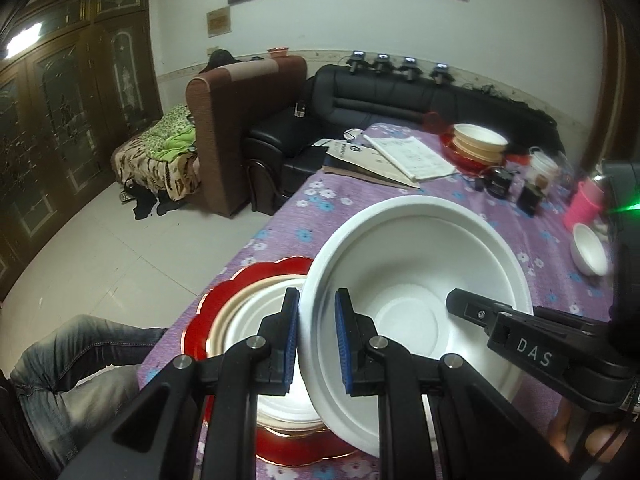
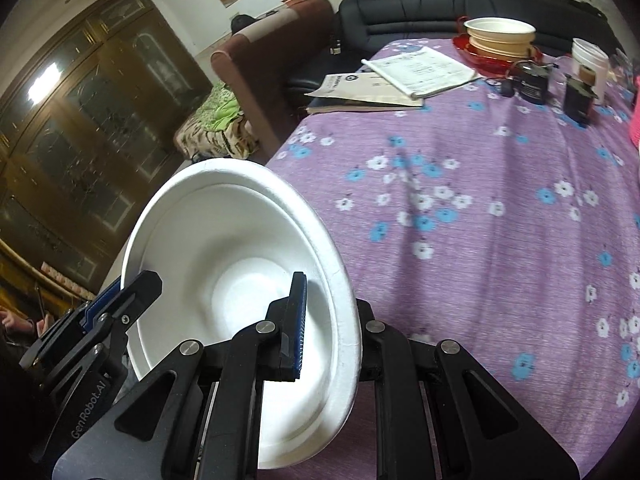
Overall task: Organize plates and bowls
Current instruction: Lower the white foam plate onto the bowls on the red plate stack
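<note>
Both grippers are clamped on one white bowl (image 1: 416, 280): my left gripper (image 1: 318, 340) pinches its left rim, my right gripper (image 2: 332, 328) the opposite rim, so the bowl hangs tilted between them above the purple tablecloth (image 2: 480, 208). Just left of and below the bowl, nearer my left hand, I see a red plate (image 1: 208, 308) carrying a white bowl stack (image 1: 256, 316); I judge that the likely drop spot. Farther off sits another red plate with bowls (image 2: 500, 36).

bowl (image 1: 420, 280) above table (image 1: 500, 232) | plate stack (image 1: 256, 312) left of bowl
</note>
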